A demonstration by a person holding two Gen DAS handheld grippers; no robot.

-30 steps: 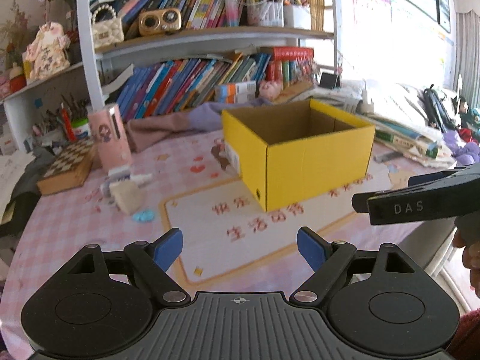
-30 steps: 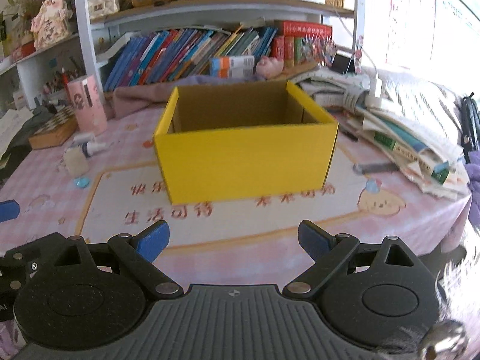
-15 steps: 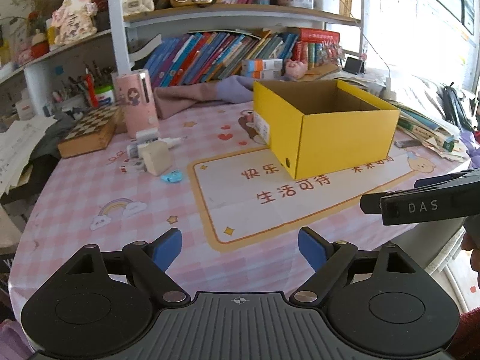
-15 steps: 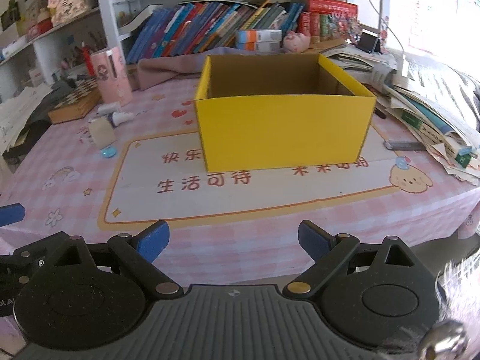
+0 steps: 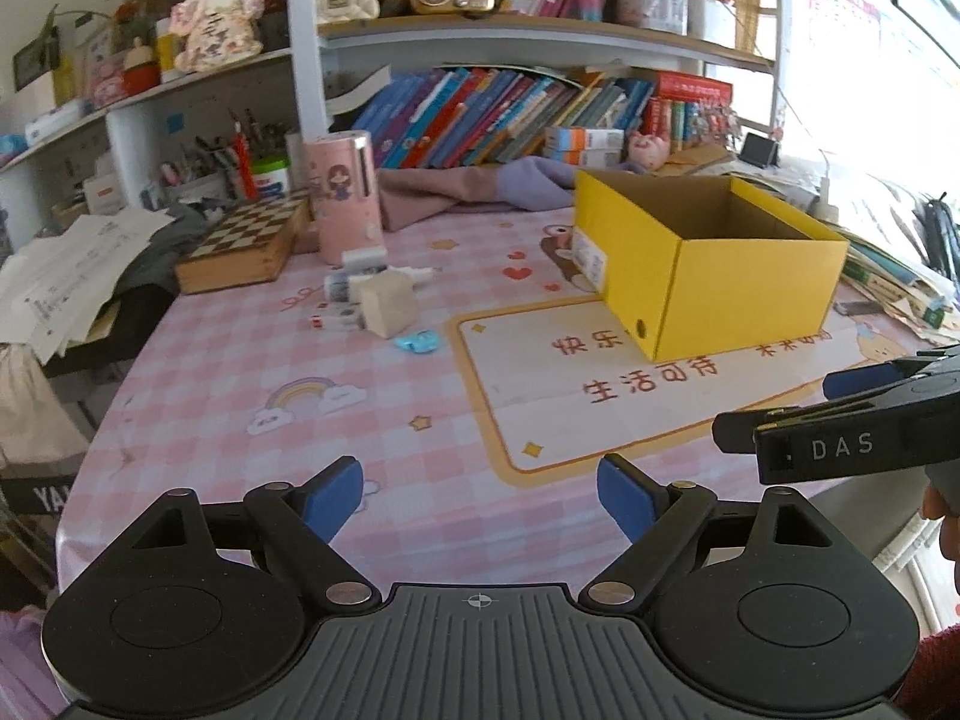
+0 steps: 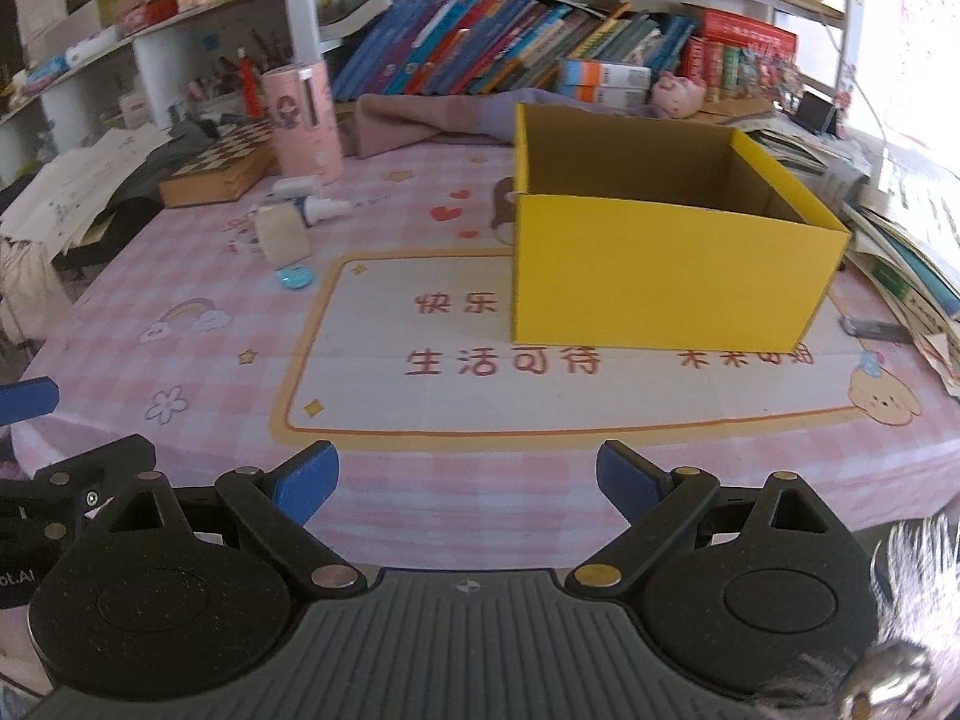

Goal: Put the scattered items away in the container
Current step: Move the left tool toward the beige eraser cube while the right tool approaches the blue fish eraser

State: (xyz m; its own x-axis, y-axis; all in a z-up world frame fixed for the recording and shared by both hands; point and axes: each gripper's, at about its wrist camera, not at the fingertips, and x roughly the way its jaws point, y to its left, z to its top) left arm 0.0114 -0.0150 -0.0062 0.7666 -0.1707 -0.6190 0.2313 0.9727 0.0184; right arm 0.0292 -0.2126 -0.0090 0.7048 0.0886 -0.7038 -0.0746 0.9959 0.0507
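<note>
1. You hold 2 tongs over the near edge of the counter: the left tongs and the right tongs. Each has 2 blue pads, spread wide with nothing between them.
2. There is 1 container, a yellow box, open at the top and standing on the printed mat toward the right of the counter. Its brown interior shows no items that you can see from here.
3. The scattered items lie in 1 cluster to the left of the box, well apart from it and in front of the pink cylinder.
4. In that cluster you can count 1 tan block, 1 small blue piece just beside it toward you, 1 small white bottle lying on its side behind it, and 1 white block next to the pink cylinder. A few tinier bits sit left of the tan block, too small to tell.
5. 1 chessboard case rests left of the pink cylinder, at the counter's far left.
6. 1 crumpled mauve cloth lies behind the box against the row of books.
7. In the left wrist view your right tongs show as 1 black arm at the right edge, and neither pair touches anything.
</note>
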